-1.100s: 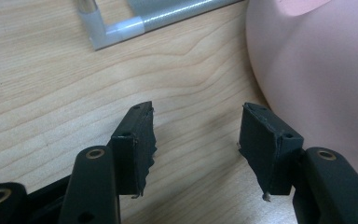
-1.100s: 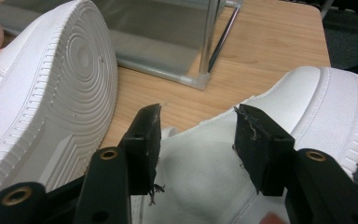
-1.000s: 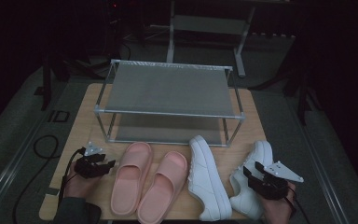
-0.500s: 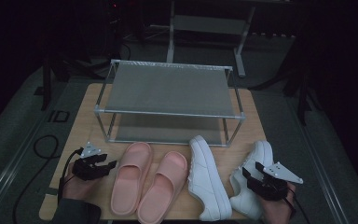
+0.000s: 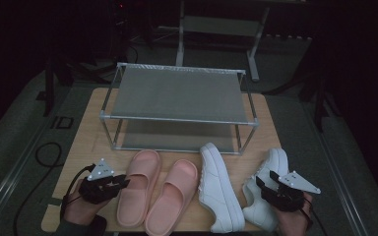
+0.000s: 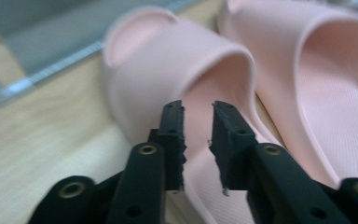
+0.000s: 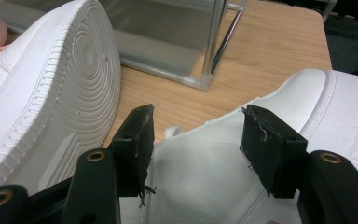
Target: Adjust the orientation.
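**Ana:** High view first: which slipper is the left gripper going for?

**Ben:** The left pink slipper, the nearer of the pair. It lies just to the right of that gripper's tips, long axis running from the table's near edge toward the metal shoe rack, toe pointing at the rack. The right pink slipper lies alongside, farther off.

**Ana:** Jaws?

**Ben:** They have just been closing. In the left gripper view a narrow gap remains between the black pads, with the slipper's strap arching just beyond them. I can't make out whether any rim sits between them, so I'd call it not gripping yet.

**Ana:** And the other hand?

**Ben:** The right gripper has its jaws spread wide over the heel opening of the right white sneaker, one pad at each side of the collar. They may be touching it; I can't say they pinch. The left white sneaker lies tipped on its side, sole facing that camera.

**Ana:** Anything hidden?

**Ben:** The high view is dim, and both hands cover the shoes' heels near the wooden table edge.
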`<act>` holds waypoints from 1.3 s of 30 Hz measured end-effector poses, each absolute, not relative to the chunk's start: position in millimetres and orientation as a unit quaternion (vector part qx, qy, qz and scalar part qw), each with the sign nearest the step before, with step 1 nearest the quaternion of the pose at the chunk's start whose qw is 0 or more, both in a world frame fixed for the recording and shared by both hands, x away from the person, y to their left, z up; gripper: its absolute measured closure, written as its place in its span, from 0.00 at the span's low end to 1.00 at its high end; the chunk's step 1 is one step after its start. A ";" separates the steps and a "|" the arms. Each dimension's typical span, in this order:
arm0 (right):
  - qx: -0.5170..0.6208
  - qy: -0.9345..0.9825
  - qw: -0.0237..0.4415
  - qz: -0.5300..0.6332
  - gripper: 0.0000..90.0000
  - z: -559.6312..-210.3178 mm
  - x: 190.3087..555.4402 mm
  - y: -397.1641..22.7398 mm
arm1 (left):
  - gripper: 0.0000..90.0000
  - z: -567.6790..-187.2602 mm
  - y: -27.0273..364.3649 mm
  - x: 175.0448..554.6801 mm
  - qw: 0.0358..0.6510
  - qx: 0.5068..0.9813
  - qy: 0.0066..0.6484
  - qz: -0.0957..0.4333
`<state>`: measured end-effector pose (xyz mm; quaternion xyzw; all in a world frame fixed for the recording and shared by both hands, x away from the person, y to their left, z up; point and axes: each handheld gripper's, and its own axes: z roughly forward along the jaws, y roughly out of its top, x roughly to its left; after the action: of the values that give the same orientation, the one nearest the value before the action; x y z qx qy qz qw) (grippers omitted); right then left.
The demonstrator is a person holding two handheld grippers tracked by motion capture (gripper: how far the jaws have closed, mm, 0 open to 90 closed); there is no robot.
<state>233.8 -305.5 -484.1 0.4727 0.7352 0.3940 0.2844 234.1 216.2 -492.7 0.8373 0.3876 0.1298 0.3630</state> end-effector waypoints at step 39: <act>0.473 0.735 0.279 0.397 0.49 -484.3 234.5 -306.6 | 0.99 -505.7 223.9 270.1 0.315 0.855 0.383 0.149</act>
<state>234.5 -306.6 -484.3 0.4733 0.7350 0.3971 0.2794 270.1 223.9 -505.7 0.8555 0.3834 0.1486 0.3147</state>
